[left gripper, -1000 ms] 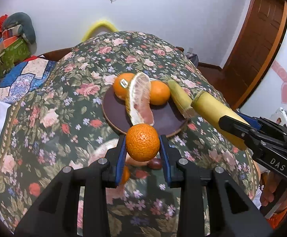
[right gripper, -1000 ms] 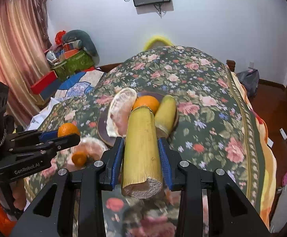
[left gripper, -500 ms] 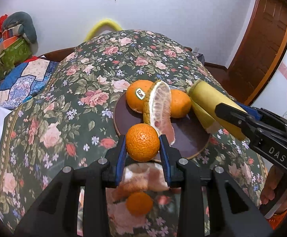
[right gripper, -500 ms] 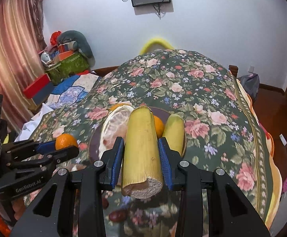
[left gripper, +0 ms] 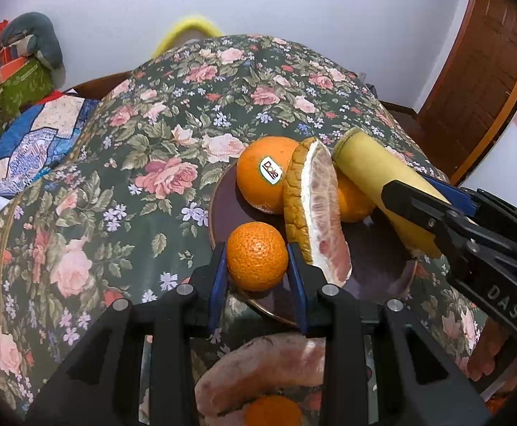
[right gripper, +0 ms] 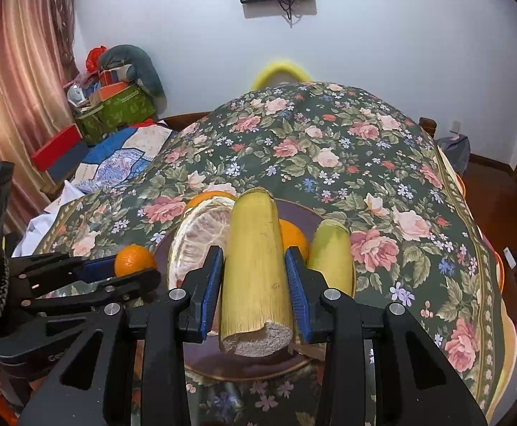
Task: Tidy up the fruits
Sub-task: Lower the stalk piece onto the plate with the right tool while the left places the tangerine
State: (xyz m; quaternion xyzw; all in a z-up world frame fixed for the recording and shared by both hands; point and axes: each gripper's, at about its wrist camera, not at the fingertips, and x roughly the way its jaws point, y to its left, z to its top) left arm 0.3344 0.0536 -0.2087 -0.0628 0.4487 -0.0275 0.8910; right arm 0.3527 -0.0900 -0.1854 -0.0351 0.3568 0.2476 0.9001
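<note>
Mandarin (left gripper: 257, 256) sits clamped between the blue pads of the left gripper (left gripper: 257, 262), held over the near rim of the dark round plate (left gripper: 222, 209). Grip is across the fruit's widest part, which likely keeps a round, slippery thing from rolling out.

Sugarcane piece (right gripper: 256, 266) is pinched along its length by the right gripper (right gripper: 254, 284), cut fibrous end toward the camera, far end reaching over the plate. Holding it lengthwise probably lets it be laid down parallel to the second sugarcane piece (right gripper: 331, 259) already lying on the plate's right side.

On the plate: a large orange with a Dole sticker (left gripper: 267, 174), a second orange (left gripper: 352, 200) behind, and a pomelo wedge (left gripper: 317, 209) standing on edge between them, leaning on the oranges. The fruit is packed toward the plate's far half, leaving bare plate at the near side; judged as the free spot for both held items.

Off the plate, near the camera: a peeled pomelo segment (left gripper: 262, 365) and another small mandarin (left gripper: 272, 410) on the floral tablecloth (left gripper: 80, 213), apparently not yet collected.

Both pieces seem about to be set down; neither release has begun.
</note>
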